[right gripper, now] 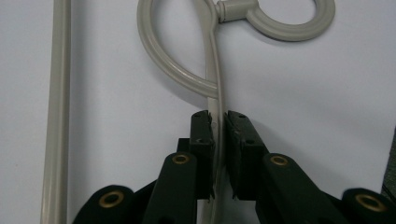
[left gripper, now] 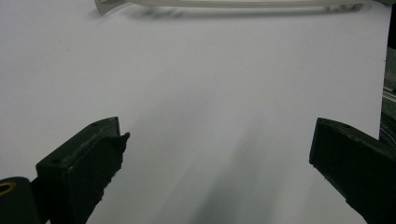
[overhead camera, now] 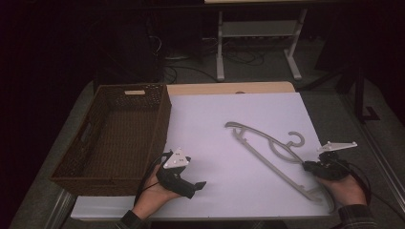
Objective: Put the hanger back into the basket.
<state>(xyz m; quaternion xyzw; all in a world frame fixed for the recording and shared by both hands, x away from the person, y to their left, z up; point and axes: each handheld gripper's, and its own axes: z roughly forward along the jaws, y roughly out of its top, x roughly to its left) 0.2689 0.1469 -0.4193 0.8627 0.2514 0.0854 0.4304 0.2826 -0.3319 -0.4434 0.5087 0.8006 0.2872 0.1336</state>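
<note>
A grey plastic clothes hanger [overhead camera: 267,145] lies flat on the white table top [overhead camera: 224,119], its hook [overhead camera: 297,139] pointing right. My right gripper [overhead camera: 309,165] is shut on the hanger's upper arm just below the loop; the right gripper view shows that arm [right gripper: 215,100] pinched between the two black jaws, with the hook ring [right gripper: 289,21] beyond and the bottom bar [right gripper: 57,107] at the left. My left gripper [overhead camera: 199,185] rests near the front edge, right of the basket, jaws wide apart over bare white surface. In the left gripper view [left gripper: 217,154] the hanger [left gripper: 224,3] shows far ahead.
A dark brown wicker basket [overhead camera: 160,121] with nothing in it stands on the table's left side, overhanging the white sheet. Beyond the table are a white desk frame [overhead camera: 258,38] and cables on the floor. The table's right edge is close to my right hand.
</note>
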